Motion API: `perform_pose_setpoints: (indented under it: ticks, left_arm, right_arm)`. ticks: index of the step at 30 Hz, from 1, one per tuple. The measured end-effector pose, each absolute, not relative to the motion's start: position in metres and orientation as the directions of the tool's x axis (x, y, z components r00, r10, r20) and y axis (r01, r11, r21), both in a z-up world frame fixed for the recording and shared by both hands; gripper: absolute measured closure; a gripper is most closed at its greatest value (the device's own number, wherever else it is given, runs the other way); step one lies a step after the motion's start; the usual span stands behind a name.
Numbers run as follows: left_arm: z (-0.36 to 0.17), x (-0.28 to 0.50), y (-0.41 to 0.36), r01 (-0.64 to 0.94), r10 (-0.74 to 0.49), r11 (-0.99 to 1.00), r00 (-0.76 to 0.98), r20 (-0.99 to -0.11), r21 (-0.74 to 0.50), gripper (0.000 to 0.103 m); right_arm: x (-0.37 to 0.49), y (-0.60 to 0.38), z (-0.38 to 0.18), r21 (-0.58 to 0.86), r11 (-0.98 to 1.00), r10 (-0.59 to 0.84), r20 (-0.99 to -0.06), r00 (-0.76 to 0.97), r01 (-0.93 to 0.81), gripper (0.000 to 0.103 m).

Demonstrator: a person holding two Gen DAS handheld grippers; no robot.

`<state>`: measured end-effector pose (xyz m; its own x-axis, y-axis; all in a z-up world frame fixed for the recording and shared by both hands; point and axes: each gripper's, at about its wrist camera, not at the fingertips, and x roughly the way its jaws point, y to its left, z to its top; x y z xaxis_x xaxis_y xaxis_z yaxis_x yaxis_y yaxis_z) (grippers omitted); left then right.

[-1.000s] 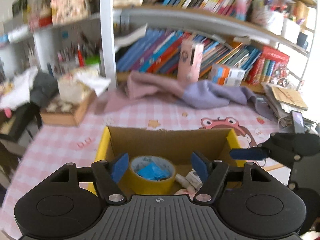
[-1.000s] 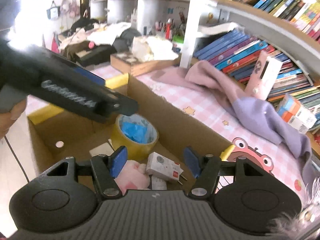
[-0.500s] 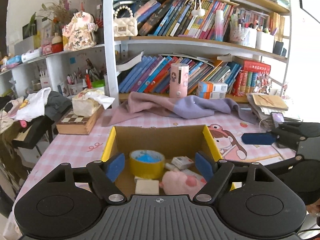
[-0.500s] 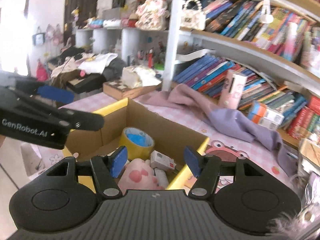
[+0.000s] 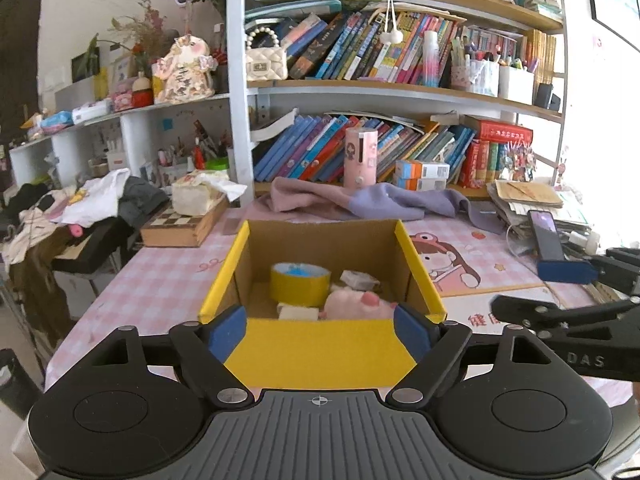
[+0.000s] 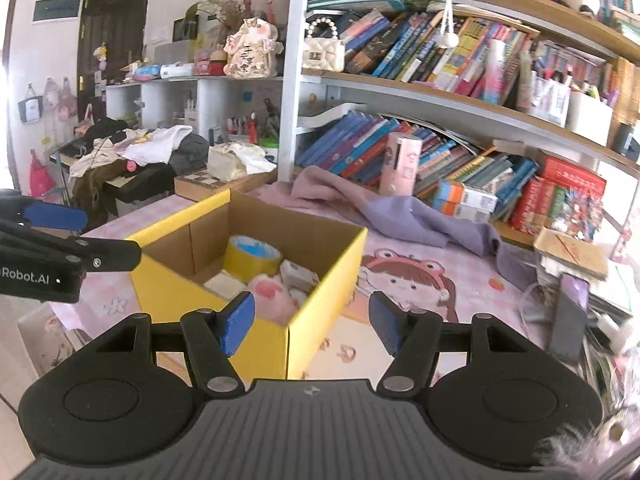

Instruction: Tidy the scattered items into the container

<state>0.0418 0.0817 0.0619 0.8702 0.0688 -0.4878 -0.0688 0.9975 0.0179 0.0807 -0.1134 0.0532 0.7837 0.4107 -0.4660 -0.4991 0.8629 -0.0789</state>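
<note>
A yellow cardboard box (image 5: 320,352) (image 6: 208,304) stands on the pink checked table. Inside lie a yellow tape roll (image 5: 300,284) (image 6: 252,258), a pink plush toy (image 5: 356,304) (image 6: 272,294), a small white carton (image 5: 358,280) (image 6: 298,276) and a pale block (image 5: 298,313) (image 6: 222,282). My left gripper (image 5: 319,330) hovers in front of the box's near wall; its jaws are opening and hold nothing. My right gripper (image 6: 310,326) hangs near the box's right front corner, open and empty. Each gripper shows at the edge of the other's view.
A purple-pink cloth (image 5: 360,200) (image 6: 400,212) lies behind the box below a bookshelf. A pink cylinder (image 5: 360,156) stands at the back. A chessboard box (image 5: 184,224) sits far left. A phone (image 5: 546,234) (image 6: 568,312) and stacked papers lie at right.
Both grippers have pulled back from over the box, so the whole box now shows. The left jaws stand wider than before. The right jaws keep the same gap.
</note>
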Motion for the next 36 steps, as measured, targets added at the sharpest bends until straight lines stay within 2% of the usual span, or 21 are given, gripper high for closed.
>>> perform_pose_setpoints:
  ticks: [7,15,20,36]
  left_arm:
    - [0.051,0.019,0.075,-0.102,0.083,0.995,0.867,-0.492,-0.013,0.016]
    - [0.035,-0.001,0.05,-0.071,0.082,0.997,0.858,-0.508,0.04,0.011]
    - [0.028,-0.011,0.034,-0.044,0.084,0.995,0.851,-0.518,0.09,0.006]
    - [0.003,-0.023,0.014,-0.019,0.055,0.998,0.772,-0.633,0.063,0.003]
  right_arm:
    - [0.047,-0.131,0.039,-0.081,0.901,0.339,-0.481,0.809,-0.426,0.04]
    - [0.02,-0.148,0.027,-0.087,0.92,0.289,-0.51,0.81,-0.383,0.038]
    - [0.008,-0.157,0.021,-0.077,0.927,0.275,-0.528,0.803,-0.368,0.033]
    - [-0.02,-0.183,0.002,-0.036,0.945,0.235,-0.619,0.749,-0.325,0.014]
